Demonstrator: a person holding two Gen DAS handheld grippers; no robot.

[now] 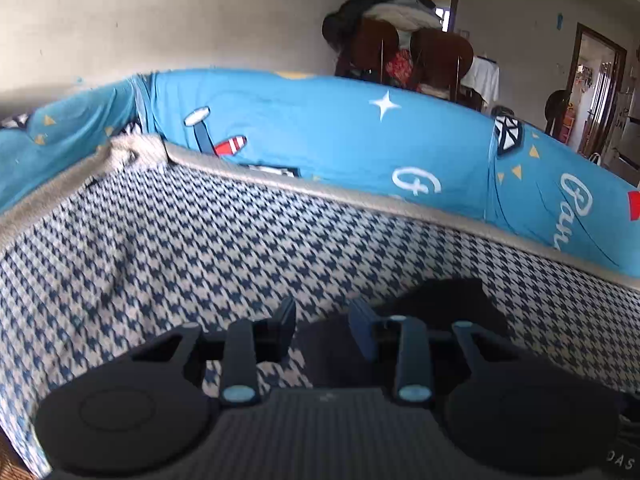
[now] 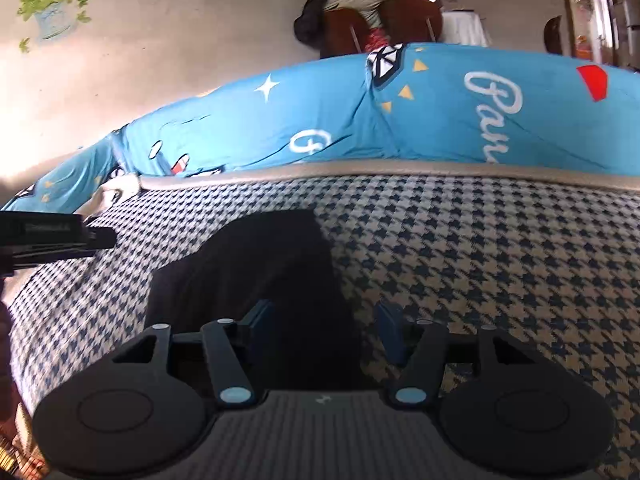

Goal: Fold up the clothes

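A black garment (image 1: 452,304) lies flat on a blue-and-white houndstooth cover (image 1: 200,240). In the left wrist view my left gripper (image 1: 324,320) hovers low over the garment's near left part. Its jaws stand a little apart, with dark cloth showing in the gap and nothing pinched. In the right wrist view the same garment (image 2: 256,272) stretches away from my right gripper (image 2: 326,324). That gripper is open wide, its left finger over the cloth and its right finger over the houndstooth cover (image 2: 480,260). The left gripper's body (image 2: 60,236) pokes in from the left edge.
Behind the cover's beige trimmed edge (image 1: 360,196) a bright blue printed sheet (image 1: 340,140) rises like a wall. Beyond it stand brown chairs piled with clothes (image 1: 400,28) against a pale wall, with doorways to the right.
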